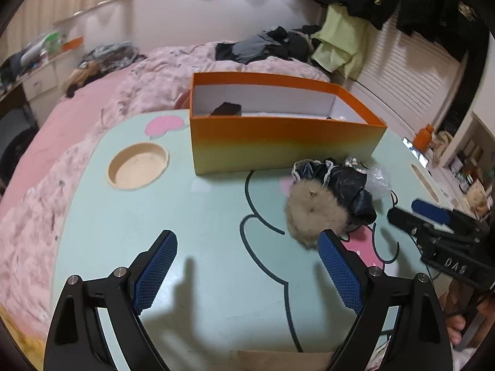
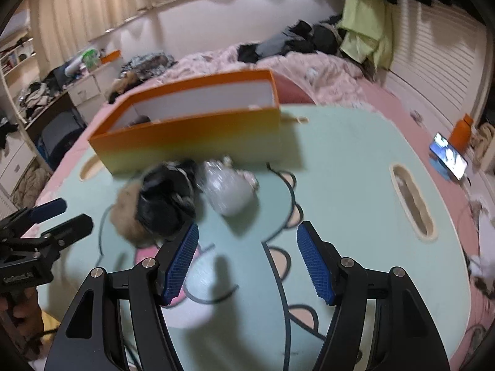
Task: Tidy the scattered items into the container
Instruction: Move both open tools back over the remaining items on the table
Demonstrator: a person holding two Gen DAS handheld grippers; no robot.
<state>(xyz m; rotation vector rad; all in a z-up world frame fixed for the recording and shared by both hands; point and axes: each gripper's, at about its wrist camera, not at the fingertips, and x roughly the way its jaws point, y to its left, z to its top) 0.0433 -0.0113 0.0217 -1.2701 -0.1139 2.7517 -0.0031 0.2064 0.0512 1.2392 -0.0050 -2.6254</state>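
Both the left gripper (image 1: 247, 266) and the right gripper (image 2: 246, 259) are held open and empty. The fur pom-pom (image 1: 312, 213), black scrunchie (image 1: 346, 185) and what may be a plastic pouch (image 2: 227, 190) lie heaped before the orange box (image 1: 278, 145); being soft and light, they should be pinched mid-body.

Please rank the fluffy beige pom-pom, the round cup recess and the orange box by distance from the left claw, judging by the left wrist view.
1. Fluffy beige pom-pom, beside the left claw's right finger.
2. Round cup recess, ahead left.
3. Orange box, at the table's far edge.
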